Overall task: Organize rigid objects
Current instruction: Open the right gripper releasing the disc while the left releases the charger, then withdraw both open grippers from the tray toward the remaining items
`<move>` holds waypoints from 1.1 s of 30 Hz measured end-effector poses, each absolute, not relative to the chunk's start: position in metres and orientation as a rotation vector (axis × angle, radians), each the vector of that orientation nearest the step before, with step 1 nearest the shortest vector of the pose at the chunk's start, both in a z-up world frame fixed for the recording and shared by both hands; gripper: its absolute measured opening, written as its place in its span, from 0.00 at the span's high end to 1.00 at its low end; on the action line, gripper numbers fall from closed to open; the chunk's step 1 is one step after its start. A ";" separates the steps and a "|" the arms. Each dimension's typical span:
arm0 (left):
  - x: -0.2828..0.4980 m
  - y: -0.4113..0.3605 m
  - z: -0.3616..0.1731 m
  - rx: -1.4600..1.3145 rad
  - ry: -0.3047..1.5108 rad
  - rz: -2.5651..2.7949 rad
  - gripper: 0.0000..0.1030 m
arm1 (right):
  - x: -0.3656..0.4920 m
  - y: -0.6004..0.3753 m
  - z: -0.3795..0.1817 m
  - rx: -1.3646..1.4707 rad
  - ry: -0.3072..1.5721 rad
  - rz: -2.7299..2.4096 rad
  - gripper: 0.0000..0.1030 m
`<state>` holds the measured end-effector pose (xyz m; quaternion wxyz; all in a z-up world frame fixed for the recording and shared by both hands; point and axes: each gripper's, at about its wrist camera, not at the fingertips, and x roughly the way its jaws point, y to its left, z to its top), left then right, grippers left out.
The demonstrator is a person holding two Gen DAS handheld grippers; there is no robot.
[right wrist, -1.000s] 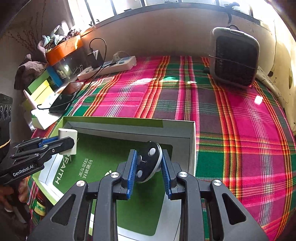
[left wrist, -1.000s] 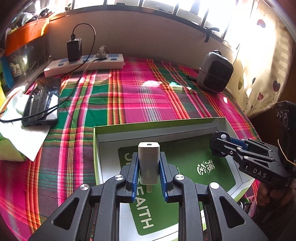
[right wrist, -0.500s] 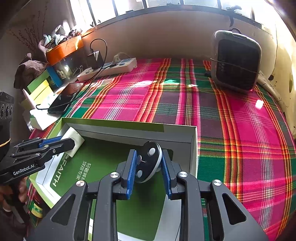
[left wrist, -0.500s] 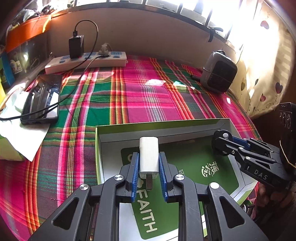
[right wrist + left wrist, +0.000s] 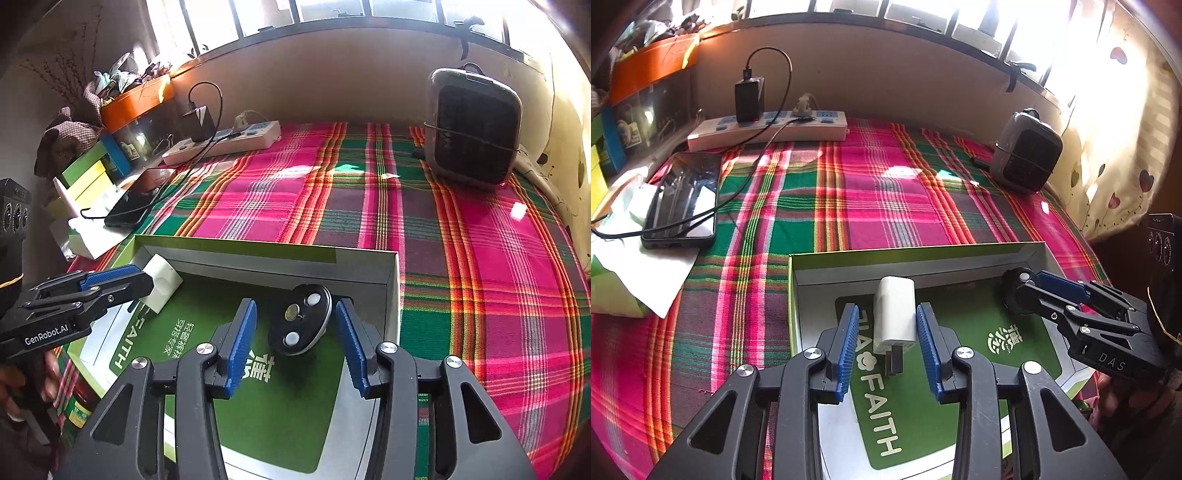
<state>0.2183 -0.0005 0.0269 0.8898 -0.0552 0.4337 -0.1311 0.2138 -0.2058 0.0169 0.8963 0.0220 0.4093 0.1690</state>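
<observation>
A shallow green-rimmed box (image 5: pixel 916 251) with a green printed floor lies on the plaid cloth. Inside it, near its left wall, a white plug charger (image 5: pixel 894 317) lies with its prongs toward me, between the spread blue pads of my left gripper (image 5: pixel 887 312), which is open. At the box's right end a round black disc (image 5: pixel 301 319) with three small studs leans between the pads of my right gripper (image 5: pixel 295 314), also open, with gaps on both sides. The right wrist view also shows the charger (image 5: pixel 162 282) by the left gripper (image 5: pixel 144 277).
A phone (image 5: pixel 681 199) on a cable lies on white tissue at the left. A power strip (image 5: pixel 768 129) with a black adapter (image 5: pixel 750 98) runs along the back wall. A grey heater (image 5: pixel 472 125) stands back right. Stacked boxes (image 5: pixel 92 173) crowd the far left.
Both grippers have opened. The charger and the disc were lowered into the box and now rest there, free of the pads.
</observation>
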 end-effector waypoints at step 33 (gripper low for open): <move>0.134 0.026 0.056 -0.155 0.822 -0.207 0.68 | 0.124 -0.236 0.045 0.073 0.771 0.220 0.55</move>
